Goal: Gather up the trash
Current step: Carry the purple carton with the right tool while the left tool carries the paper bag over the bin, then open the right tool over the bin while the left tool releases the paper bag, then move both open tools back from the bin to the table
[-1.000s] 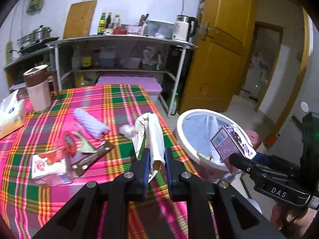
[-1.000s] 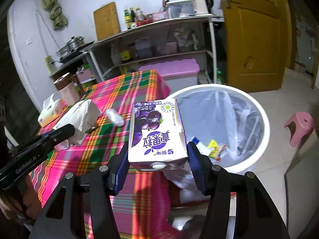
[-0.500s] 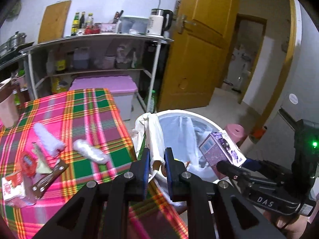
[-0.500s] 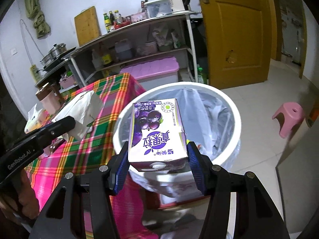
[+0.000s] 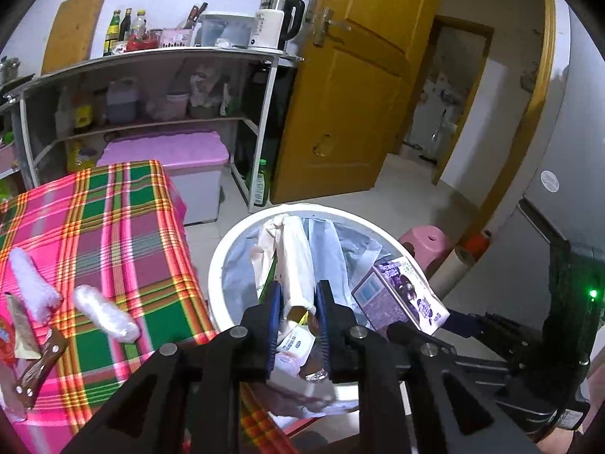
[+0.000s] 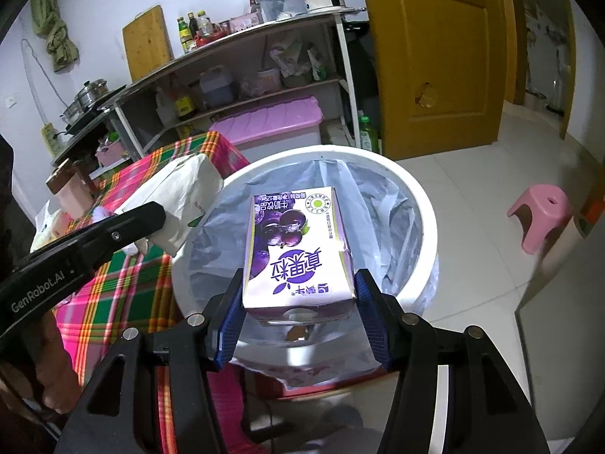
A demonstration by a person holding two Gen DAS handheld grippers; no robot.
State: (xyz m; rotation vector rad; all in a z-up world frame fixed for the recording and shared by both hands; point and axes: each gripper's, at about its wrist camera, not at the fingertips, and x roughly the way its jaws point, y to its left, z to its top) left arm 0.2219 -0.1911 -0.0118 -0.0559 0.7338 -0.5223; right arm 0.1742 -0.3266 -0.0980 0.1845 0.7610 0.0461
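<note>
While the left tool (image 5: 297, 308) clamps a crumpled white bag (image 5: 291, 261) and the right tool (image 6: 298, 304) grips a purple carton (image 6: 298, 253), both over the lined bin (image 6: 423, 204), neither is dropped yet, and wrappers (image 5: 100, 314) remain on the counter (image 5: 113, 204).

"GenRobot.AI" on left claw (image 6: 153, 215), "真果粒" on purple carton (image 6: 298, 261)
</note>
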